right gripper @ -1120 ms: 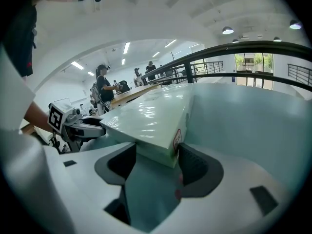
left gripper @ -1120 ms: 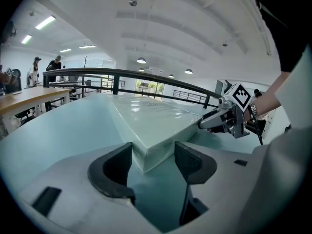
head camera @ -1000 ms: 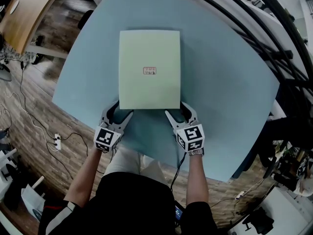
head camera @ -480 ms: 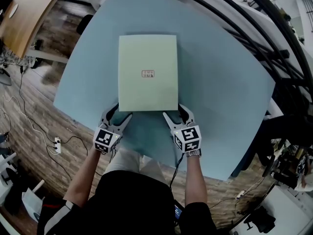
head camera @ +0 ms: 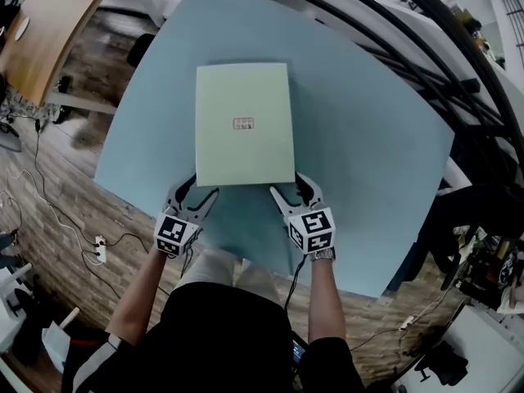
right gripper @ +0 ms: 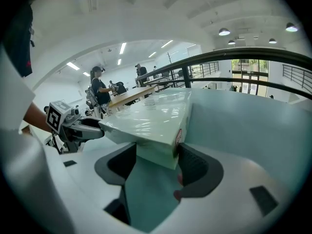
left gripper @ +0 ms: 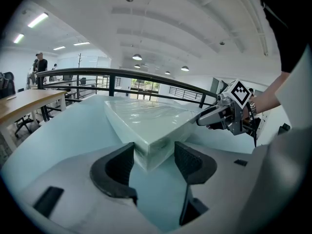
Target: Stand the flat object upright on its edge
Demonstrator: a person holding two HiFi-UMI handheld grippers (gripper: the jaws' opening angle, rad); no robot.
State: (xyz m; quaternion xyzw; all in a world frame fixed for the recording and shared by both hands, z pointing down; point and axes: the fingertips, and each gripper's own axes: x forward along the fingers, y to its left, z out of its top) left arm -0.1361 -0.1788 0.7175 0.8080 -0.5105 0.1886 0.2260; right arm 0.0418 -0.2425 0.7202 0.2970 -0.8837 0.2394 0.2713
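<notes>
A flat pale-green box (head camera: pixel 244 125) wrapped in clear film, with a small red label on top, lies on the light-blue table (head camera: pixel 368 137). My left gripper (head camera: pixel 199 187) grips its near left corner and my right gripper (head camera: pixel 291 185) grips its near right corner. In the left gripper view the box corner (left gripper: pixel 146 123) sits between the black pads of the left gripper (left gripper: pixel 153 155), with the right gripper (left gripper: pixel 217 117) across from it. In the right gripper view the other corner (right gripper: pixel 156 121) is pinched in the right gripper (right gripper: pixel 156 161). The near edge is tilted up off the table.
A wooden desk (head camera: pixel 49 23) stands at the far left over a wood floor with cables (head camera: pixel 49 211). A black railing (head camera: pixel 393 31) curves behind the table. People (right gripper: pixel 100 89) stand far off in the room. The table's near edge is just below my grippers.
Both grippers have risen a little, carrying the box's near edge up with them. The box now looks shorter from above and its far edge stays on the table.
</notes>
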